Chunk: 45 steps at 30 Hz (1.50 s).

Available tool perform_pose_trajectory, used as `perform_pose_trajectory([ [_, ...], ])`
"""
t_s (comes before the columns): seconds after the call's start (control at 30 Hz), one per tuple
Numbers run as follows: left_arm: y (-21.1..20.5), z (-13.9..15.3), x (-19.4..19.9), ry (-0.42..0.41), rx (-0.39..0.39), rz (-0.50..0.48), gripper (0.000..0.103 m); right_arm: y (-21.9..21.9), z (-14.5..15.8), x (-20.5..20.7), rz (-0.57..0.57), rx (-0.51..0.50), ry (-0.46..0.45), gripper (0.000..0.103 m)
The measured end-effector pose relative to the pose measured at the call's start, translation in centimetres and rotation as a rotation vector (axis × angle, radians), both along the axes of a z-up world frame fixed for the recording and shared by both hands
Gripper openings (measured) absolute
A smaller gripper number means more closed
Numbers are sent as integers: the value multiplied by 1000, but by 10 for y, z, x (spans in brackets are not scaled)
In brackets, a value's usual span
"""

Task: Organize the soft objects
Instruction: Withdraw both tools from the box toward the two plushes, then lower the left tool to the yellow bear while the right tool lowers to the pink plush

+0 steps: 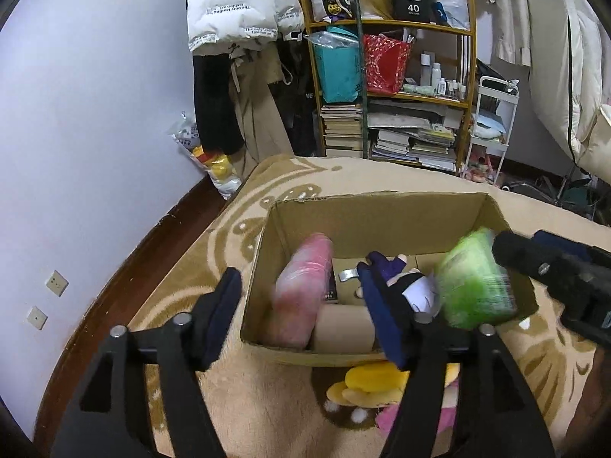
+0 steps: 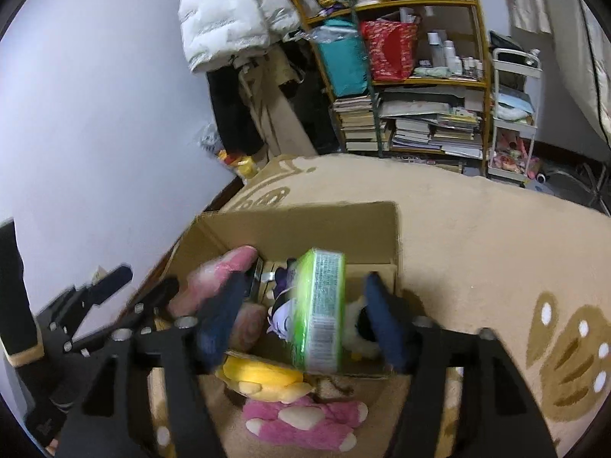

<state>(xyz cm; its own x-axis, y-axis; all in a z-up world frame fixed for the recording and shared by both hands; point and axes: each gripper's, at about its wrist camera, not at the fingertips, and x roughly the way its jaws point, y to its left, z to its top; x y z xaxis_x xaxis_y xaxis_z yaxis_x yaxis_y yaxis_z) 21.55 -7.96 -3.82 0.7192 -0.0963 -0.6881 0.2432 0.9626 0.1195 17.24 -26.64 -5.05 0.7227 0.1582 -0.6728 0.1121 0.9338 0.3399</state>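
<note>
A cardboard box [image 1: 366,213] stands open on a beige carpet; it also shows in the right wrist view [image 2: 305,221]. Inside are a pink soft pack [image 1: 303,290], a purple-and-white doll [image 1: 414,286] and a tan roll [image 1: 345,328]. A green tissue pack [image 2: 320,305] hangs blurred over the box between the fingers of my right gripper [image 2: 301,316], which stand wide apart and do not touch it; the pack also shows in the left wrist view [image 1: 475,276]. My left gripper [image 1: 301,316] is open and empty at the box's near wall. A yellow plush [image 2: 259,378] and a pink plush [image 2: 301,420] lie in front of the box.
A wooden shelf [image 1: 393,76] with books, bags and bottles stands at the back. Jackets [image 1: 233,4] hang left of it. A white cart [image 1: 492,126] is to its right. A plastic bag with toys [image 1: 214,160] lies by the wall. The carpet [image 2: 496,252] spreads to the right of the box.
</note>
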Motion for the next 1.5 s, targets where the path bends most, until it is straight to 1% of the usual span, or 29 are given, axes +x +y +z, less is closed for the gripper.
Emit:
perform_pose_trajectory([
  [0.03, 1, 2, -2, 2, 0, 0, 73, -3, 2, -3, -7, 13, -8, 88],
  [0.07, 1, 4, -3, 3, 4, 0, 75, -7, 6, -6, -16, 24, -18, 95],
  [0.1, 2, 6, -5, 5, 10, -1, 80, -8, 8, -8, -22, 26, -20, 100],
  [0.13, 3, 8, -7, 5, 13, -1, 85, -10, 11, -11, -30, 23, -21, 102],
  [0.2, 5, 13, -12, 1, 16, 1, 90, -12, 14, -16, -33, 24, -20, 102],
  [0.27, 8, 19, -18, -4, 8, 6, 92, -12, 17, -23, -29, 26, -9, 103],
  [0.33, 11, 24, -22, 2, -6, 8, 96, -10, 20, -29, -22, 22, -3, 103],
  [0.43, 16, 30, -31, 0, -11, 16, 99, -6, 22, -43, -17, 0, 10, 103],
  [0.53, 22, 36, -40, -12, -7, 14, 100, -3, 22, -55, -18, -1, 32, 103],
  [0.67, 32, 40, -50, -1, -27, 25, 100, 2, 24, -69, -18, -2, 40, 103],
  [0.73, 37, 38, -54, 23, -36, 26, 100, 4, 24, -72, -21, 3, 46, 103],
  [0.83, 40, 35, -59, 51, -23, 15, 100, 7, 22, -74, -16, 0, 70, 103],
  [0.9, 42, 31, -65, 59, -11, 14, 100, 9, 21, -77, -12, -7, 80, 103],
  [1.13, 48, 20, -74, 93, -21, 14, 100, 15, 18, -84, -5, -7, 108, 103],
  [1.3, 51, 10, -77, 103, -23, 11, 100, 17, 8, -85, -8, 1, 141, 103],
  [1.5, 52, -2, -71, 122, -39, 5, 100, 15, -13, -78, -25, 34, 216, 103],
])
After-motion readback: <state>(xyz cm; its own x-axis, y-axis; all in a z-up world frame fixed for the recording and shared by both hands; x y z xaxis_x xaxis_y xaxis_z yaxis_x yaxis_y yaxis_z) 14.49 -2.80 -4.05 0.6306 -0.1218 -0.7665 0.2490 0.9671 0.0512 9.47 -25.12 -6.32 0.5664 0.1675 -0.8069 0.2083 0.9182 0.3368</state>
